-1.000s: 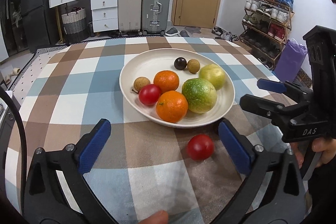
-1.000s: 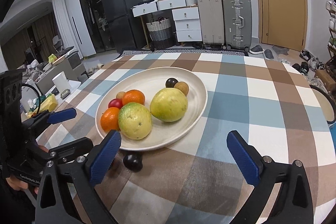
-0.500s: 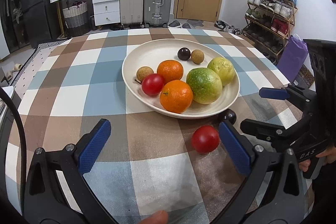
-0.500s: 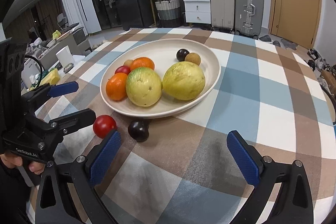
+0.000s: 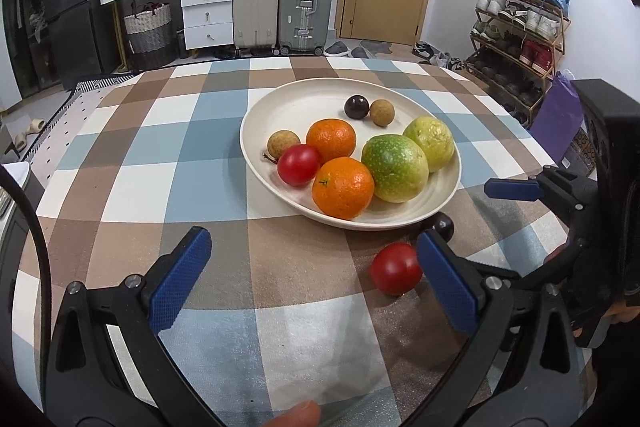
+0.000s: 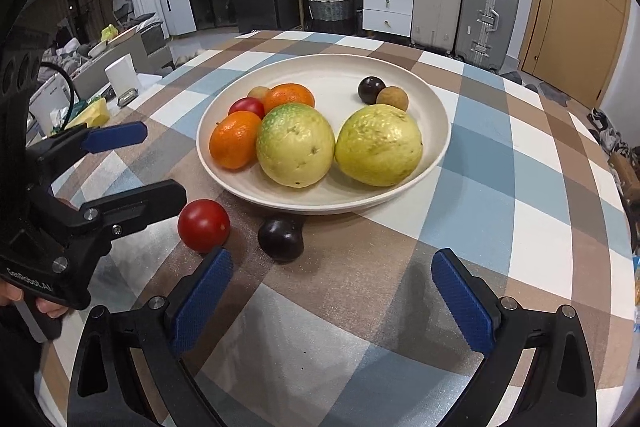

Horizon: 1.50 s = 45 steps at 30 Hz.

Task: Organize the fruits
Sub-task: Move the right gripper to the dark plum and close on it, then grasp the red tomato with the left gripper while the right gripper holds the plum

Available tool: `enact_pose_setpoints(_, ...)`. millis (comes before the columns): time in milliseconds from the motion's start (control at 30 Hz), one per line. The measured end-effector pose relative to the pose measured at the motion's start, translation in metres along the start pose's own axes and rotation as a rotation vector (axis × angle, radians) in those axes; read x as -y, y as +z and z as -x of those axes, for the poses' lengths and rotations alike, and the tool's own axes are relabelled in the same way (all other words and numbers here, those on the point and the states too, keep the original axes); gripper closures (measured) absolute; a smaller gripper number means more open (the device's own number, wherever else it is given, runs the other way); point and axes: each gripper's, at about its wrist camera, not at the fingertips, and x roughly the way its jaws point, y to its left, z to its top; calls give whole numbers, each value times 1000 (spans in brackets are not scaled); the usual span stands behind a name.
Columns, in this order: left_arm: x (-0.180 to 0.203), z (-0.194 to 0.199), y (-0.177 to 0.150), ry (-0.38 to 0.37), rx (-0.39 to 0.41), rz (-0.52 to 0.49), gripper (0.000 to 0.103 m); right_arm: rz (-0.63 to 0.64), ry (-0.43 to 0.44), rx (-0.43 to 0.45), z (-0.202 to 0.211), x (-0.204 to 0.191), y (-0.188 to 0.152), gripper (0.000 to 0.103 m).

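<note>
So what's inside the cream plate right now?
The plate holds two oranges, two green-yellow guavas, a red tomato, a dark plum and two brown longans. Anything behind the guavas is hidden.

Black claws, blue pads

Left claw (image 5: 310, 279) and right claw (image 6: 332, 297): black plastic frames, textured blue pads, silver screws.

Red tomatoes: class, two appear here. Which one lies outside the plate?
The red tomato on the checked cloth beside the dark plum; the other tomato sits inside the plate among the oranges.
</note>
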Motion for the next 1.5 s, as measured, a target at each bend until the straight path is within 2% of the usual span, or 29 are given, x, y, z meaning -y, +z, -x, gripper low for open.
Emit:
enact_pose_setpoints(200, -3, 2, 1, 2, 6, 14, 1, 16, -5, -18, -5, -3, 2, 10)
enact_pose_setpoints(300, -2, 2, 0, 1, 4, 13, 1, 22, -8, -26, -7, -4, 3, 21)
enact_pose_setpoints(467, -2, -2, 0, -1, -6, 9, 1, 41, 9, -23, -8, -10, 5, 27)
enact_pose_setpoints(667, -2, -6, -2, 0, -17, 10, 1, 66, 10, -21, -9, -15, 7, 38)
enact_pose_setpoints(733, -2, -6, -2, -1, -20, 10, 1, 69, 13, -18, -8, -15, 7, 47)
enact_pose_setpoints(833, -2, -9, -3, -1, -32, 13, 1, 69, 27, -13, -7, -15, 7, 55)
enact_pose_setpoints(1067, -3, -11, -3, -5, -35, 12, 1, 82, 49, -9, -7, -18, 7, 66)
enact_pose_setpoints(1200, -1, -12, -3, -10, -40, 3, 1, 85, 83, -5, -5, -20, 7, 77)
enact_pose_setpoints(1500, 5, -15, -6, -40, -76, -17, 1, 65, 76, 19, 6, -14, -1, 79)
